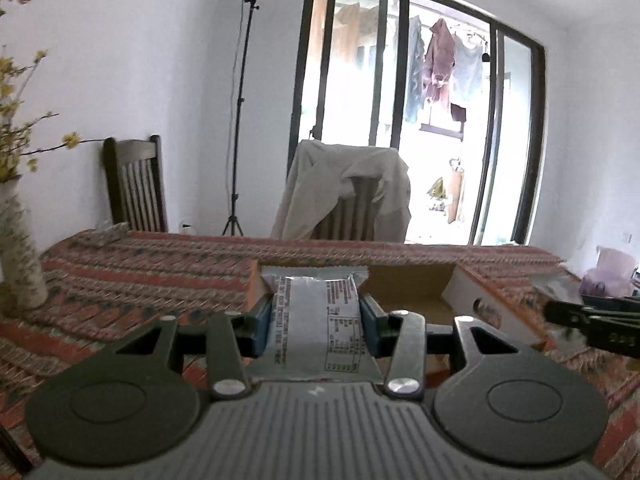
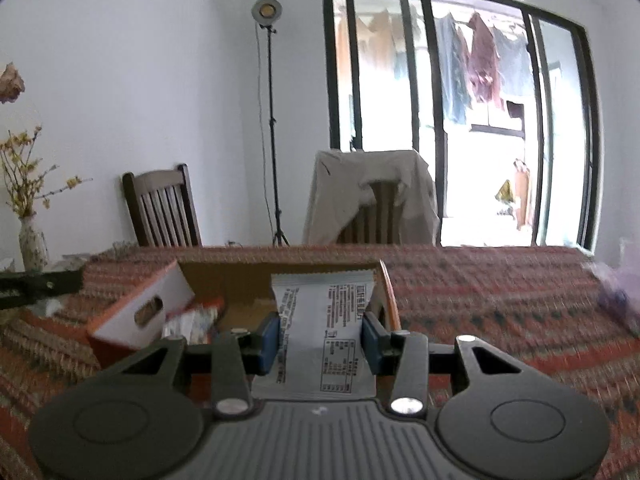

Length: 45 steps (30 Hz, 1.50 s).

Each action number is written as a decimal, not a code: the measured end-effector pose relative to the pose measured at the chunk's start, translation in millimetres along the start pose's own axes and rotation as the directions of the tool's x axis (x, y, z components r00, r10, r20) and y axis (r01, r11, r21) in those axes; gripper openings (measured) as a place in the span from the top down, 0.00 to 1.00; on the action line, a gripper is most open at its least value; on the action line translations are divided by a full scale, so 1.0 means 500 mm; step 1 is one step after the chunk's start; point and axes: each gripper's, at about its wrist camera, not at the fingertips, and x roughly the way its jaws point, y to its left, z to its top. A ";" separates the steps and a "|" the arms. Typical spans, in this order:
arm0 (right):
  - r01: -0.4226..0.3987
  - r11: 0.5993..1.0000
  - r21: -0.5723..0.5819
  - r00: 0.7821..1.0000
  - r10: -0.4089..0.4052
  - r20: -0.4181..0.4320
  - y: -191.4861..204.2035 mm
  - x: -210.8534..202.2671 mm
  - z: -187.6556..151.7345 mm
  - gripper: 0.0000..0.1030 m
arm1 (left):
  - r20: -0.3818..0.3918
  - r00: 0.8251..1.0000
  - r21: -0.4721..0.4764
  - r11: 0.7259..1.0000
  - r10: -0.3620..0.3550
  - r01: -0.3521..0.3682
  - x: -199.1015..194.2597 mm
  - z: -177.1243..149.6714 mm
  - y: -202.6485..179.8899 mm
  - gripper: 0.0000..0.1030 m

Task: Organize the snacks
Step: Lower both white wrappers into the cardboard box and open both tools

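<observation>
Both tools are clenched on snacks: I am pinching one silvery packet (image 1: 316, 320) between the blue pads of my left gripper (image 1: 316, 322), and a second packet (image 2: 324, 336) of the same kind between the pads of my right gripper (image 2: 322, 344). Each wrapper is standing up out of the jaws, printed side toward me, with its crimped end out past the fingertips. Just beyond both tools the cardboard box (image 2: 240, 284) is sitting open on the patterned tablecloth (image 1: 140, 272); from the right tool I am seeing a few packets already lying low at its left end.

What worries me is the grip. I am holding thin foil by its sides, so a packet could slide or twist out if I swing too fast. The box's white flap (image 2: 140, 312) is leaning inward, and a wrapper end could catch on it. My two tools are also working close together over one opening, so they may knock each other.
</observation>
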 end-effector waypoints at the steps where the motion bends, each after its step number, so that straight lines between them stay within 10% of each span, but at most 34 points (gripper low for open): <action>1: 0.000 1.000 0.005 1.000 0.000 0.008 0.001 0.014 0.009 0.59 | 0.001 1.000 0.003 1.000 -0.001 0.001 0.011 0.004 -0.007 0.56; 24: -0.009 0.996 0.086 0.985 0.023 -0.173 -0.004 0.227 -0.041 0.57 | -0.132 0.991 -0.064 0.998 -0.023 0.015 0.217 -0.044 0.010 0.52; 31: -0.007 0.993 0.118 0.992 0.022 -0.124 -0.016 0.207 -0.041 0.02 | -0.049 0.999 -0.081 0.997 -0.021 0.017 0.185 -0.046 0.009 0.00; 45: 0.025 0.990 0.140 0.996 -0.013 -0.086 -0.033 0.189 -0.037 0.00 | -0.001 1.000 -0.065 0.998 0.008 -0.008 0.163 -0.049 -0.005 0.00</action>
